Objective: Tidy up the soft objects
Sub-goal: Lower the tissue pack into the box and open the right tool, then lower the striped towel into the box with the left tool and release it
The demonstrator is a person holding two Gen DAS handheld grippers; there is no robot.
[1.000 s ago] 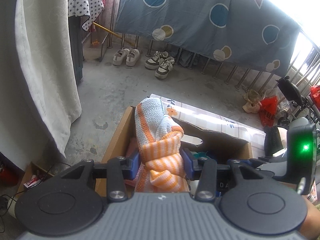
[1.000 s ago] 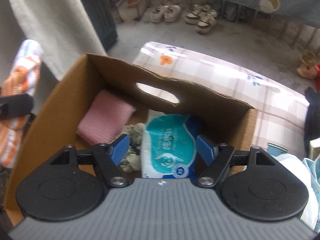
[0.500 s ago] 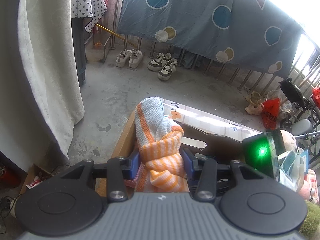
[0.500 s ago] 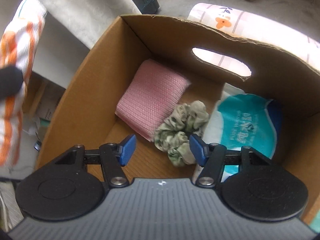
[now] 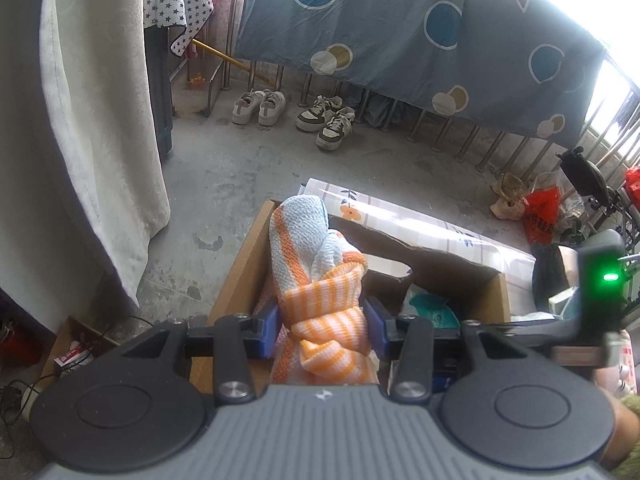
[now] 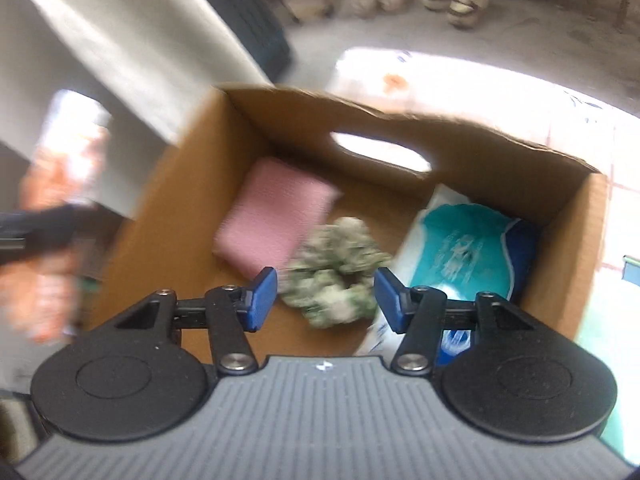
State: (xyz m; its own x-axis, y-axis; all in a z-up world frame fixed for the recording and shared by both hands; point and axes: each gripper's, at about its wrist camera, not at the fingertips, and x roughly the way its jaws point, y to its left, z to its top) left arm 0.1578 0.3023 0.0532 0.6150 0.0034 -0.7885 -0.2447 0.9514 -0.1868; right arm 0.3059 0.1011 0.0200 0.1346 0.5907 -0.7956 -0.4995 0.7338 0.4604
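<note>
While the left gripper [image 5: 322,330] pinches the knotted orange-striped towel [image 5: 320,304] at its tied waist, the bundle stands upright between the blue pads, over the near left corner of the cardboard box [image 5: 240,276]. Looks light and limp: free end flops above the knot. Knot is the firm part and the right place to hold; loose folds would slip or unravel.

Right gripper [image 6: 325,299] spread wide, holding nothing, hovering over the box interior. Its view is blurred. Below it, on the box floor: green scrunchie [image 6: 336,272] mid-floor, folded pink cloth [image 6: 276,216] toward the far left corner, tissue pack [image 6: 460,252] against the right wall. All soft, squashable. My guess: towel goes down in the bare near-left floor.
</note>
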